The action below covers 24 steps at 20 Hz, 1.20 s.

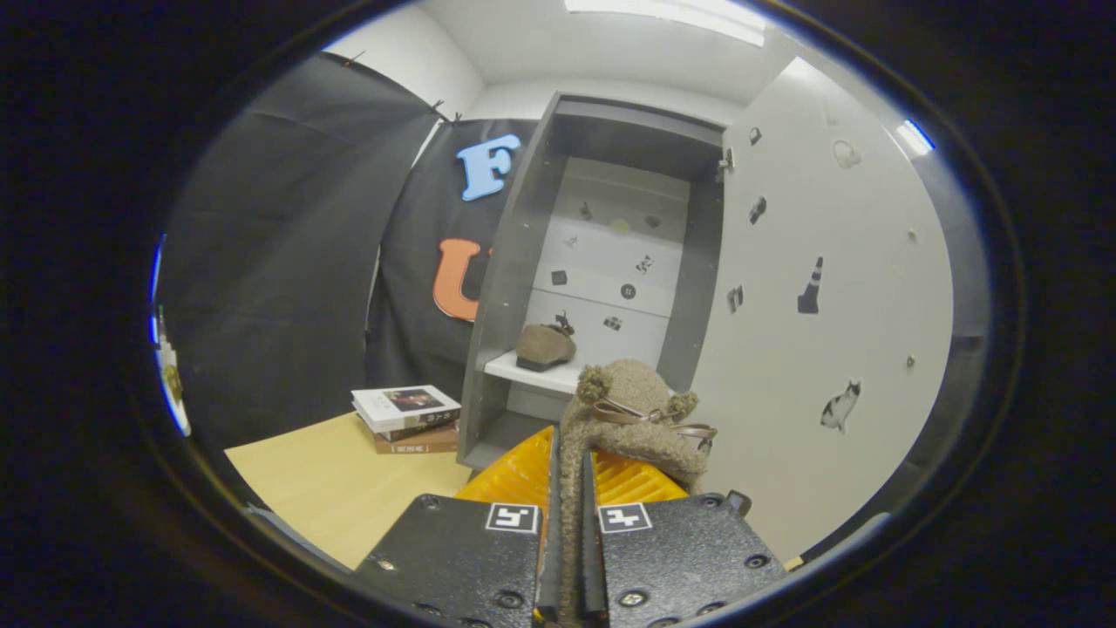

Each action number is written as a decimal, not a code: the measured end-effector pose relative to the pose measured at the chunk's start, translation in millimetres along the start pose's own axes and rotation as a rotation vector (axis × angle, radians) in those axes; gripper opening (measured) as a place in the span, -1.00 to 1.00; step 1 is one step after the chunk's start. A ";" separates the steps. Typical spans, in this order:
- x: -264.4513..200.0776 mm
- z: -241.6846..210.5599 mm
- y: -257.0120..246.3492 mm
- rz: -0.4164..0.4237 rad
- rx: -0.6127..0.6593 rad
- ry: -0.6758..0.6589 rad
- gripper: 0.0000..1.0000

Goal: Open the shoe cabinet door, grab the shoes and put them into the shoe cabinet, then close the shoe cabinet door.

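A fuzzy brown shoe, topped with two pom-poms and a thin strap, is pinched between the fingers of the gripper, both pressing on the thin edge of its fabric so that the shoe rises just ahead of them. Beyond it stands the grey shoe cabinet, its white door swung wide to the right and dotted with small stickers. A second brown shoe sits on the white shelf inside, close to the cabinet's left wall, leaving bare shelf to its right, though the held shoe hides part of that stretch. The cabinet's front edge and the door's hinged edge frame an open gap straight ahead of the held shoe. To the left, well apart from the cabinet opening, a stack of books rests on a pale wooden surface, just beside the cabinet's lower left corner.
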<state>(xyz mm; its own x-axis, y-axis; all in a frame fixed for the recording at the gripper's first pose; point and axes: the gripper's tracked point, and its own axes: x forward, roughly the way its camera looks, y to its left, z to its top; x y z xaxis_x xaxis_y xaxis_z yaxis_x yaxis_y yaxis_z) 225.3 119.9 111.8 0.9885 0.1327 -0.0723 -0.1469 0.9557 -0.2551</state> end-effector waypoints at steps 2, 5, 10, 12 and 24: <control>8.4 17.6 -5.9 -0.019 0.004 -0.008 -0.76; 13.1 46.2 -12.2 -0.018 0.045 -0.025 -0.76; 23.1 94.6 -30.2 0.004 0.150 -0.017 -0.76; 33.9 105.1 -40.2 -0.023 0.143 -0.020 -0.76; 159.2 100.0 -56.2 -0.071 0.122 0.078 -0.76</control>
<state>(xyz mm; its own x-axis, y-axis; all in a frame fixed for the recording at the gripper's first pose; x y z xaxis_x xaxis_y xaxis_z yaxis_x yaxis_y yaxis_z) 394.5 113.6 211.0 0.9898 0.0477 -0.1344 -0.0672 0.9873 -0.1438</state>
